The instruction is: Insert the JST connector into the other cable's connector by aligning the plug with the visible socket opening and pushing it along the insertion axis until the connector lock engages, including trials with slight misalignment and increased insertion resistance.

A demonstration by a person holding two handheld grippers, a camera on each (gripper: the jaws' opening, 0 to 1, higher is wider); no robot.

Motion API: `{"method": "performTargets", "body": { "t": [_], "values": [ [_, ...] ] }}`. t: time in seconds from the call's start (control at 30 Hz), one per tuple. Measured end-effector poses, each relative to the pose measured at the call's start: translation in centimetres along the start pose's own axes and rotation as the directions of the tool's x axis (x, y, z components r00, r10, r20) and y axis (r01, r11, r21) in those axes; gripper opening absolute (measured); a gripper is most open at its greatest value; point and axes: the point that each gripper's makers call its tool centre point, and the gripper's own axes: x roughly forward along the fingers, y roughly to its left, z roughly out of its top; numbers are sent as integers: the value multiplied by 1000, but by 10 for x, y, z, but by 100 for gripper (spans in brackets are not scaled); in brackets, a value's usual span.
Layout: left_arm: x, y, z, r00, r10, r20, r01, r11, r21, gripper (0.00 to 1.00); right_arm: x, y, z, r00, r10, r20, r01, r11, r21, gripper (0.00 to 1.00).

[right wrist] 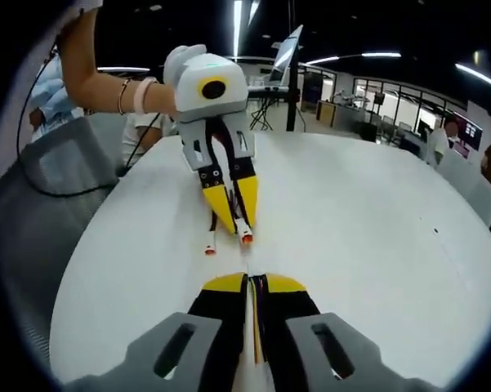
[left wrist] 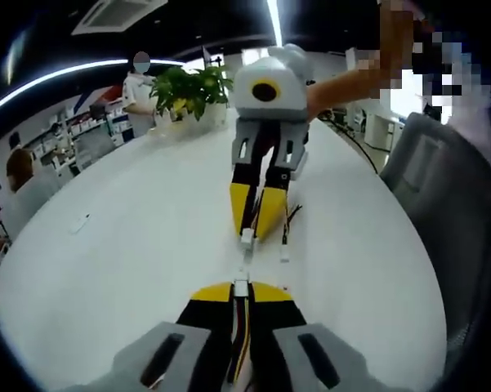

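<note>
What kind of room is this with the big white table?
Probably an open office or showroom: a large white table, a potted plant, grey chairs, long ceiling light strips and people at shelves behind.

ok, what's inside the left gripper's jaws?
The left gripper is shut on a cable, its white connector poking past the tips. The clamped stretch is hidden.

On the table [left wrist: 106,269] my two grippers face each other, tips near, a small gap between. In the left gripper view, my left gripper [left wrist: 240,287] is at the bottom with a cable [left wrist: 242,343] between its jaws and a plug [left wrist: 241,287] at the tip. Just ahead is the right gripper [left wrist: 256,231], its connector [left wrist: 247,238] pointing at the plug. A loose connector [left wrist: 284,254] lies on the table right of it. A plant [left wrist: 192,90] stands behind, a chair [left wrist: 449,212] at right.
</note>
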Motion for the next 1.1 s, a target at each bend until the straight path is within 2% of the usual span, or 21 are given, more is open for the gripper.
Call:
{"method": "performTargets", "body": {
  "t": [0.53, 1.1],
  "values": [
    [-2, -2, 11, 1000, -26, 0, 26, 999, 32, 0, 2, 2, 16, 999, 22, 41, -21, 1000, -12, 3],
    [-5, 0, 15, 999, -40, -14, 41, 997, 59, 0, 6, 3, 22, 999, 39, 36, -38, 999, -26, 3]
  ]
}}
